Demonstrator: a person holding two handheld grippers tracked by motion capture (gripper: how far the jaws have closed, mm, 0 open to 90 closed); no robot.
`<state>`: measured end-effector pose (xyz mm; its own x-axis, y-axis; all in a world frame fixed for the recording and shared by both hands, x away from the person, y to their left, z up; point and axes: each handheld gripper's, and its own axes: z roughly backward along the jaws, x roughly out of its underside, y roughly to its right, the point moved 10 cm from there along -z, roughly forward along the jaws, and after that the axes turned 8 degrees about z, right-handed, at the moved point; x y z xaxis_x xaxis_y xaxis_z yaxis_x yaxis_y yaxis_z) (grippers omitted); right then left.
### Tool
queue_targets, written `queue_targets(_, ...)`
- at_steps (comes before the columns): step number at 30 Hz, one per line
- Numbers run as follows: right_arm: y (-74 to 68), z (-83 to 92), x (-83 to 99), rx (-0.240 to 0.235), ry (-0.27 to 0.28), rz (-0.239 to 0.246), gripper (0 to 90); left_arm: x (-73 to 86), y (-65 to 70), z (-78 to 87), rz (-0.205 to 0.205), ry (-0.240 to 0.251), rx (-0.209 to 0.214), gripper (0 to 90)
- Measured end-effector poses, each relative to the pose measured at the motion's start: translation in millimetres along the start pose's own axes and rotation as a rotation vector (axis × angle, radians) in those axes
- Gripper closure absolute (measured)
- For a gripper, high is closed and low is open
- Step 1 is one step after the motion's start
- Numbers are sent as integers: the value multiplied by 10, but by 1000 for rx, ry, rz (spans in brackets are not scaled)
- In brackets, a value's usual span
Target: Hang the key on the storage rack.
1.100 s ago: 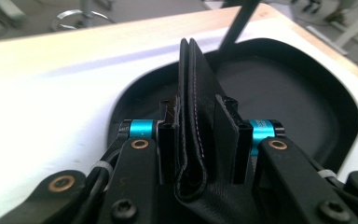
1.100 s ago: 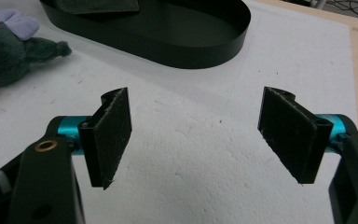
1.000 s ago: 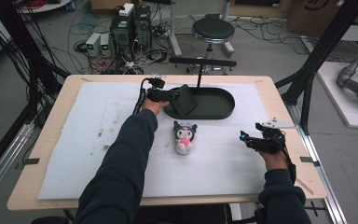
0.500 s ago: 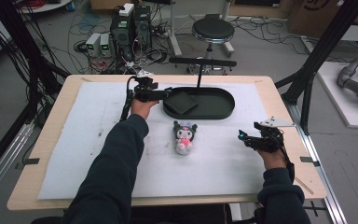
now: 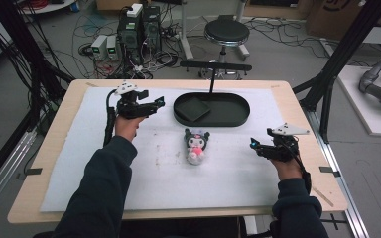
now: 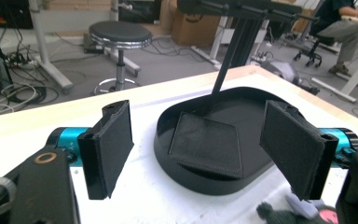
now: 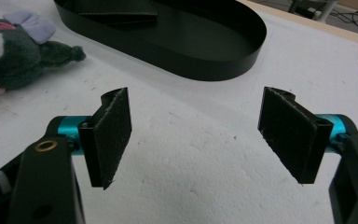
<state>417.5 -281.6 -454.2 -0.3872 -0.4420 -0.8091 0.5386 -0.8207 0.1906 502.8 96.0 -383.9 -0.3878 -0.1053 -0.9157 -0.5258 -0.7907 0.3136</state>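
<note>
1 flat black square pad (image 5: 192, 107) lies inside 1 black oval tray (image 5: 238, 119), at the tray's left end, a little askew, with nothing holding it. In the left gripper view the same pad (image 6: 206, 143) rests on the tray floor, just in front of the foot of a slanted black post that rises from the tray. The left gripper (image 5: 155, 104) hovers just left of the tray, above the white mat (image 5: 79, 163); its 2 jaws have just been opening and stand wide apart with nothing between them. In its own view the left gripper (image 6: 200, 147) looks straight at the pad. 1 dark plush doll (image 5: 196, 145) with a pink front lies on the mat, near the tray's front edge. The right gripper (image 5: 254, 145) sits well apart, to the right of the doll, low over the mat; its 2 jaws also stand wide open and empty. In the right gripper view, the right gripper (image 7: 198, 140) frames bare mat. 1 round stool (image 5: 226, 33) stands on the floor beyond the wooden table (image 5: 297, 99).
</note>
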Motion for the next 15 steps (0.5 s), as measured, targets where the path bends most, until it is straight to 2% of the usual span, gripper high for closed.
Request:
queue_targets(4,-39,-31,-36,-1,0,-3,260,21,-59,200,7,9,9,250)
queue_targets(6,-74,-39,-66,-7,4,-2,259,71,-85,295,-7,8,8,250)
queue_targets(8,-105,-40,-93,-13,12,3,259,128,-133,394,-33,22,-8,250)
queue_targets(13,-251,-69,-167,-47,15,17,232,316,-283,665,-32,60,-39,247)
queue_targets(15,-343,-80,-216,-61,19,27,221,415,-345,743,-39,49,-60,244)
